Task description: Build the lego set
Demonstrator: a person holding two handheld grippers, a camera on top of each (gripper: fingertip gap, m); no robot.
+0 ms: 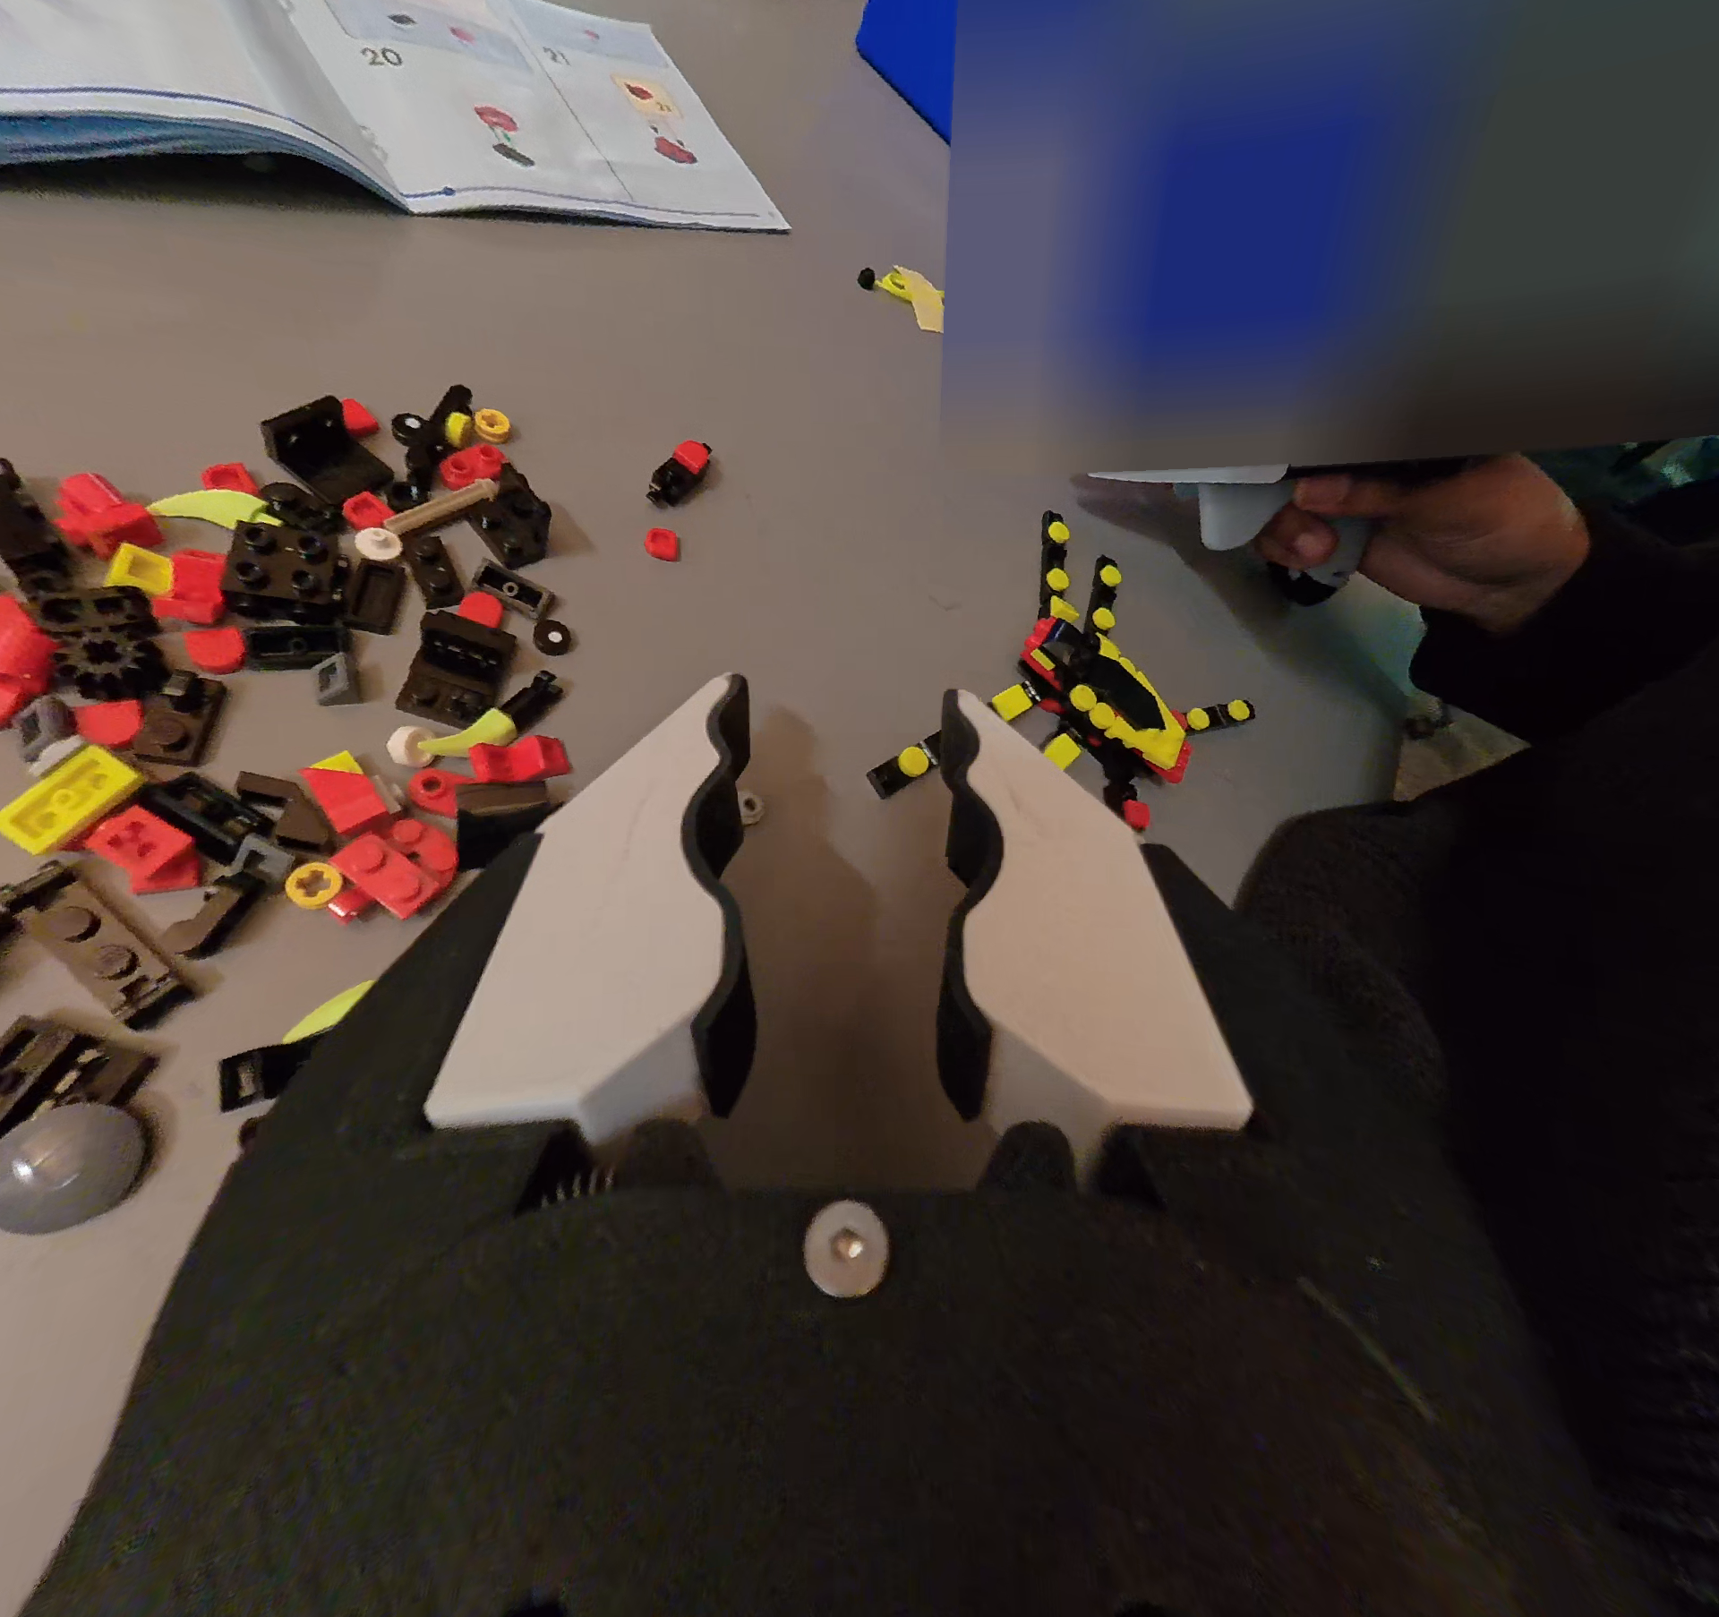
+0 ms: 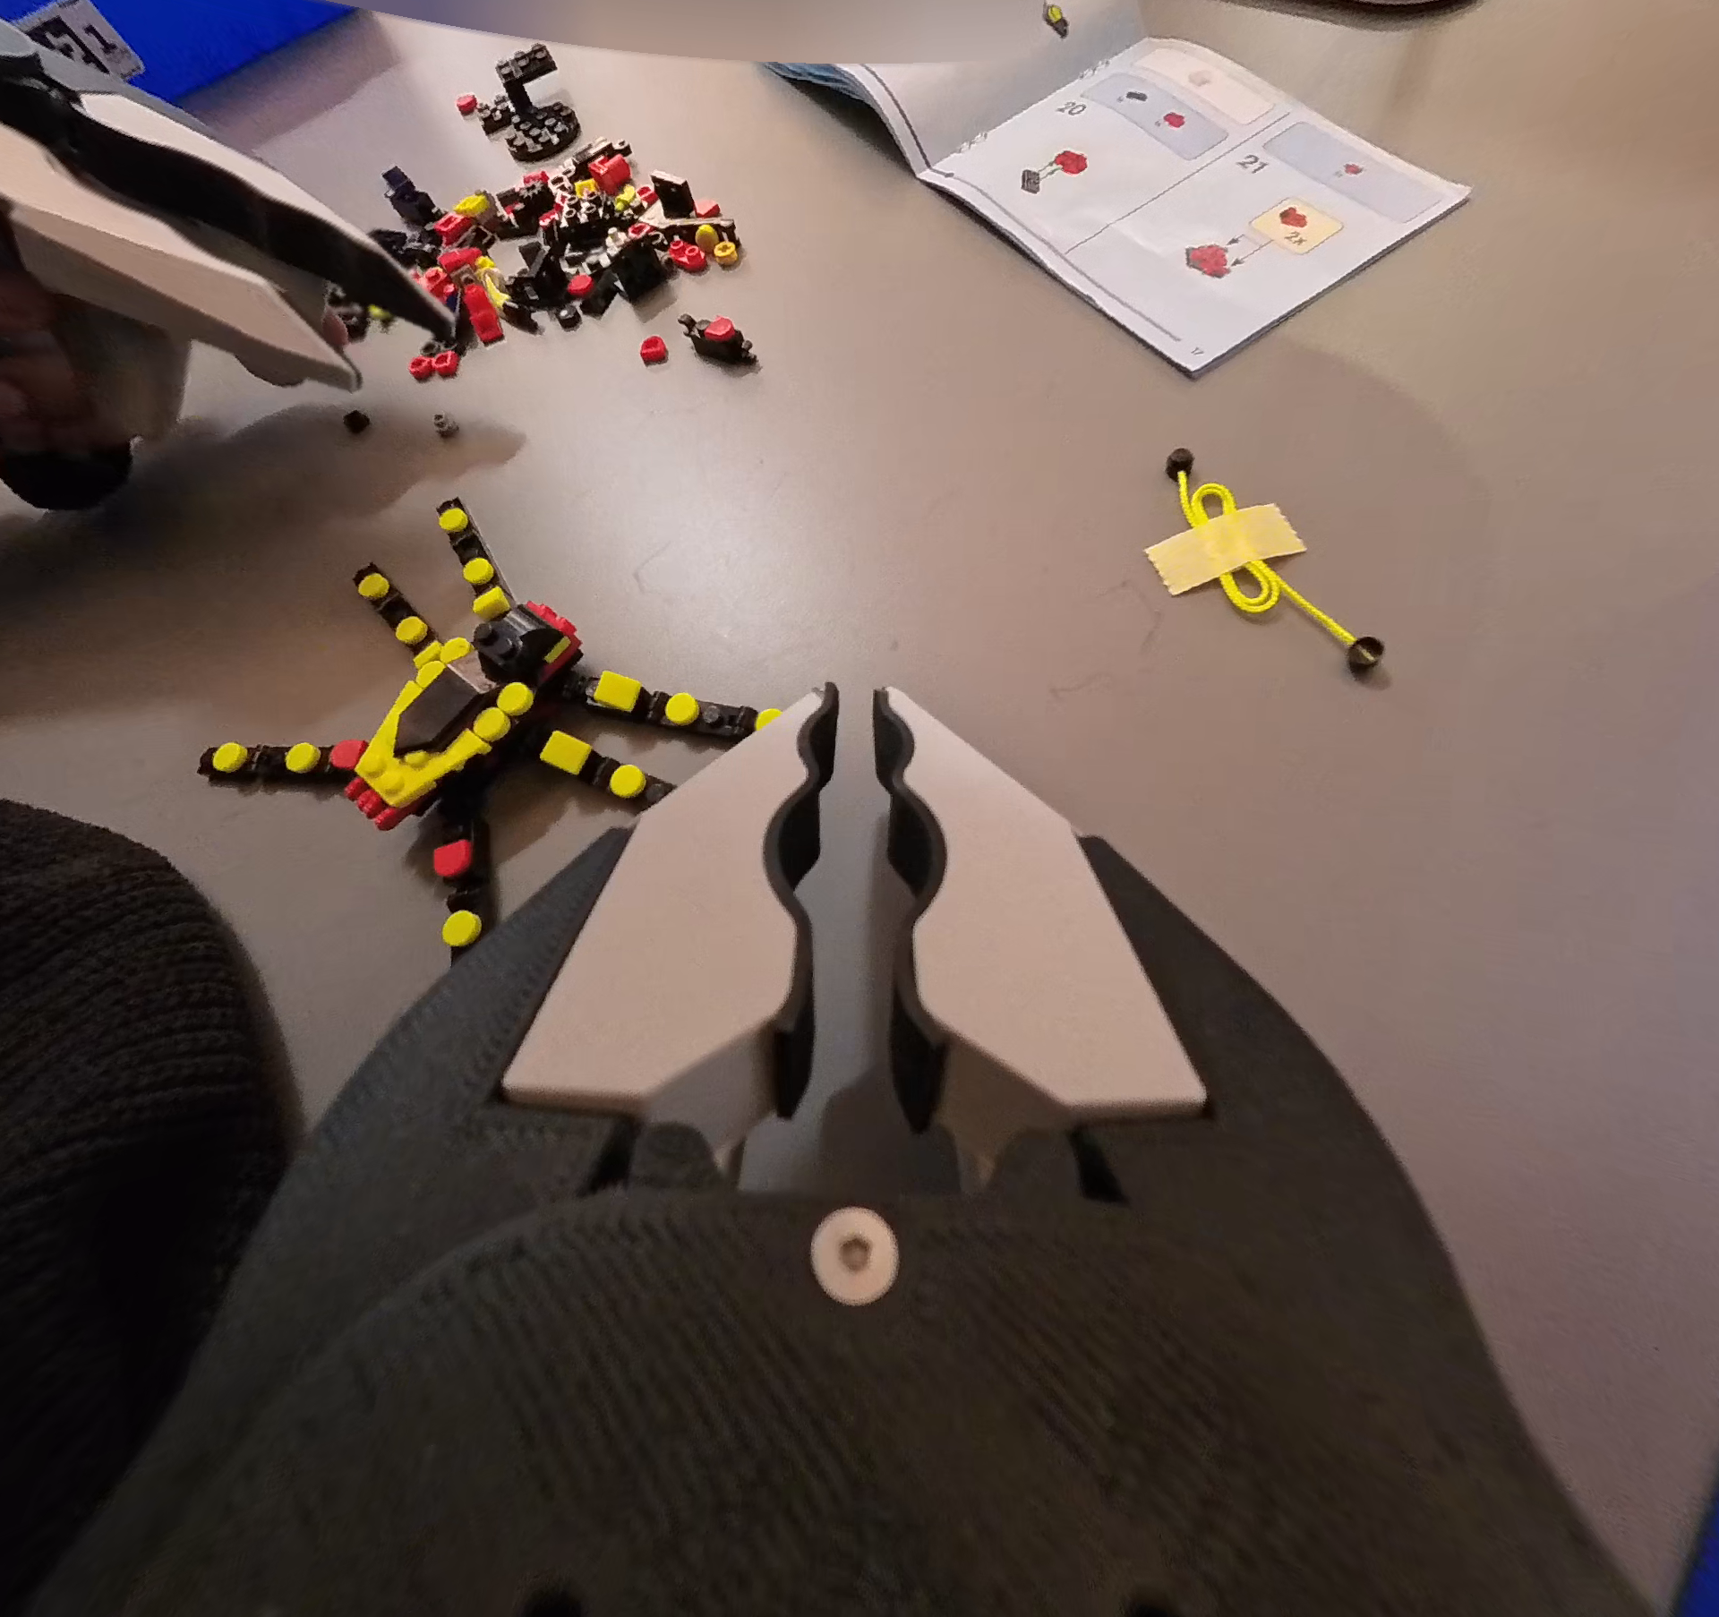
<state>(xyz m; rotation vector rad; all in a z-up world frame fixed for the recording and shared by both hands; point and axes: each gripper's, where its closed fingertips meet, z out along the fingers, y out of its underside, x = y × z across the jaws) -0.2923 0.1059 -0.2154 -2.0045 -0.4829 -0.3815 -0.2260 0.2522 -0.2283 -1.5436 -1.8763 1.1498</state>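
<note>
On the grey table (image 2: 1023,475) the half-built model (image 2: 446,726), a black, yellow and red creature with studded legs splayed out flat, lies between the two grippers, and neither holds anything. The left gripper (image 1: 845,717) hovers with its jaws well apart and empty; from its own view the model (image 1: 1098,698) sits just ahead and to the right of its right fingertip, while the pile of loose bricks (image 1: 279,670) spreads ahead and to its left. The right gripper (image 2: 854,696) has its jaws drawn nearly together with only a thin gap and nothing between them; the model lies just to its left, one leg reaching almost to the left fingertip. The body's long axis runs roughly from the yellow nose near the person toward the far legs, slanting across both grippers' lines of reach. I'd judge the left gripper better placed for the pile, the right one for steadying the model. A small red-and-black sub-assembly (image 2: 718,337) and a single red piece (image 2: 654,349) lie apart from the pile on its near side. The instruction booklet (image 2: 1200,196) lies open farther back, showing numbered step panels with small diagrams; a yellow cord (image 2: 1246,563) taped in a loop rests well to the right.
</note>
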